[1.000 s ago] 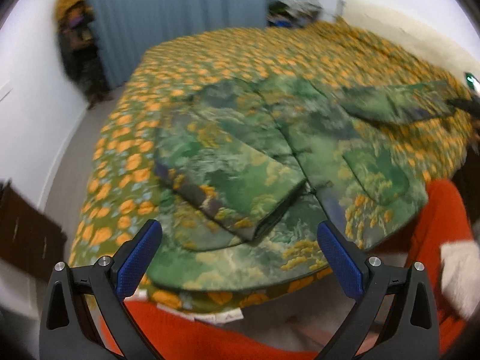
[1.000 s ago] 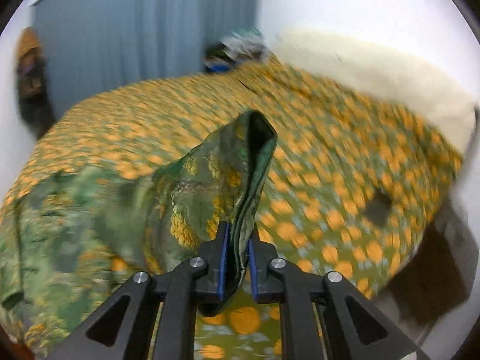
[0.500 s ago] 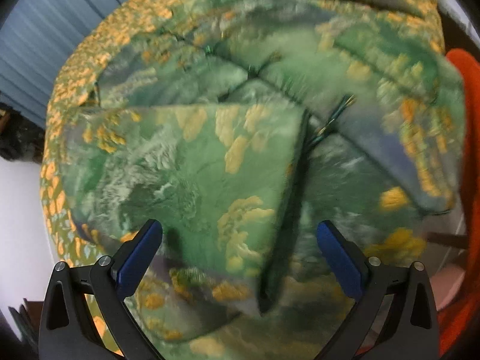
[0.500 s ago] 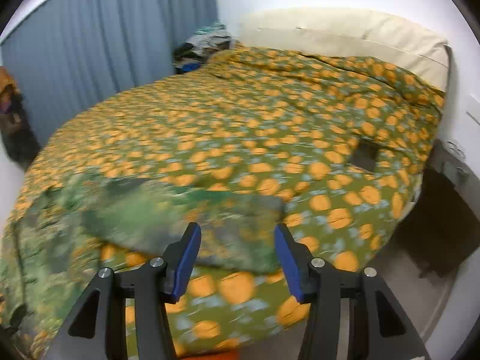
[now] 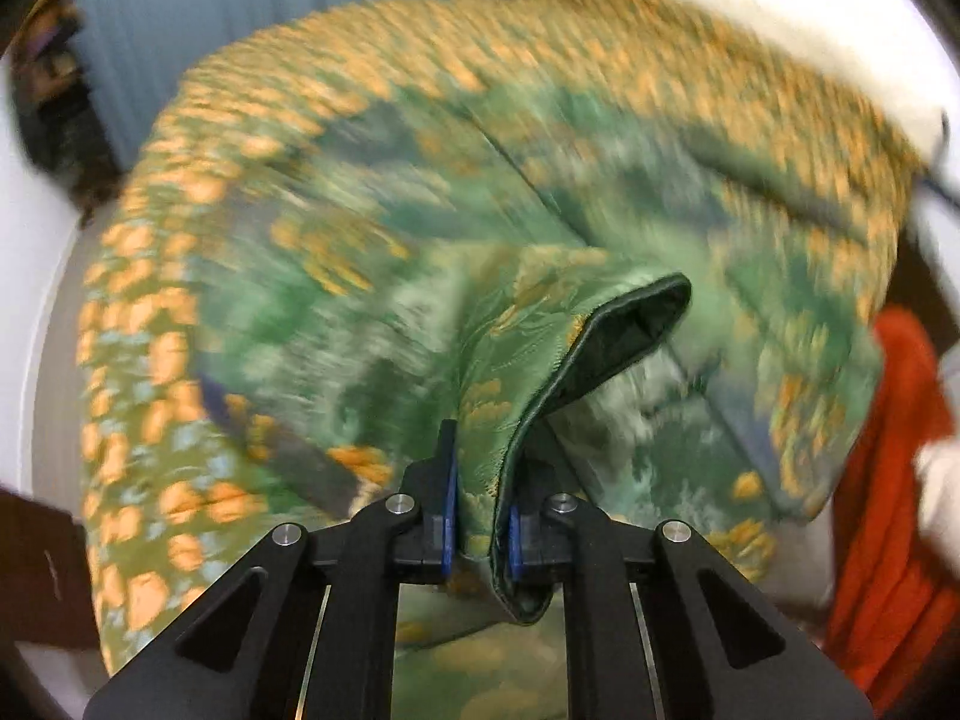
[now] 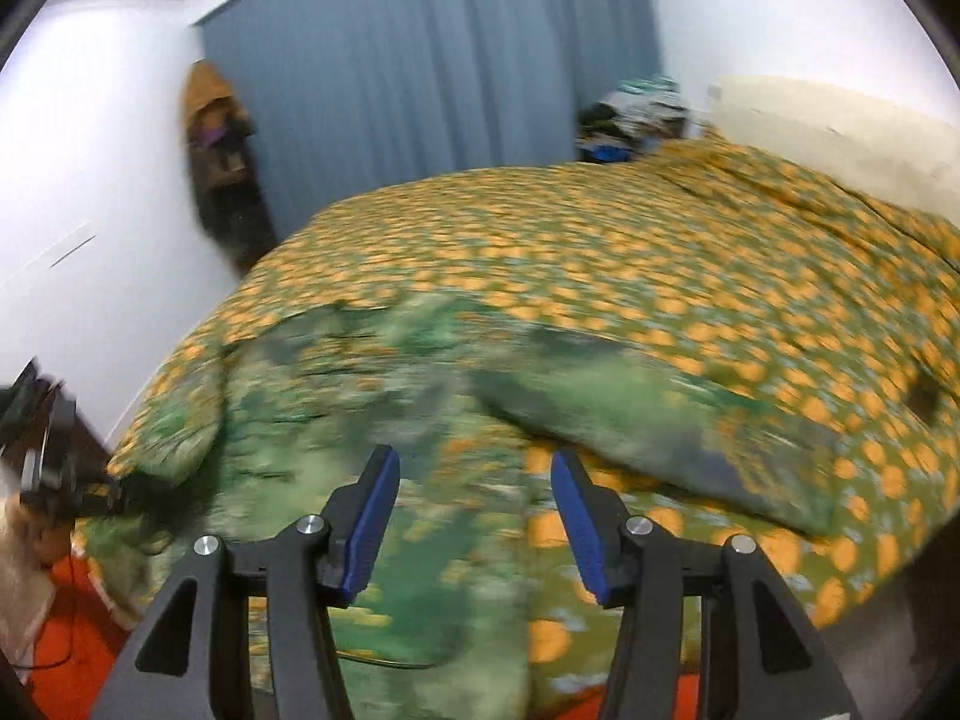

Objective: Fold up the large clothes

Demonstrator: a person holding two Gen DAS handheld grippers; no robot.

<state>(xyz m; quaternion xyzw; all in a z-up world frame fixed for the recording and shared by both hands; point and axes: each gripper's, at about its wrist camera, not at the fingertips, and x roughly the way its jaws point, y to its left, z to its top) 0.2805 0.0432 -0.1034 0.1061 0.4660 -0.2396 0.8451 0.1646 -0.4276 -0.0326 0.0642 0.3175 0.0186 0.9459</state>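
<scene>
A large green patterned garment (image 5: 540, 228) lies spread on the bed. My left gripper (image 5: 480, 516) is shut on the cuff end of its folded sleeve (image 5: 528, 360), which rises from the pads with its dark lining showing. In the right wrist view the garment (image 6: 372, 396) covers the near left of the bed, and its other sleeve (image 6: 648, 420) lies flat, stretched out to the right. My right gripper (image 6: 474, 516) hovers over the garment's body with its blue pads apart and nothing between them.
The bed carries an orange-flowered cover (image 6: 690, 252). A blue curtain (image 6: 432, 60) hangs behind it, with a clothes pile (image 6: 636, 114) at the far corner. A person's red clothing (image 5: 888, 468) shows at the near right edge. Dark furniture (image 5: 36, 576) stands at the left.
My left gripper came down on the folded sleeve's end and shut on it, lifting it. My right gripper let go of the other sleeve, which dropped flat, then swung left over the garment.
</scene>
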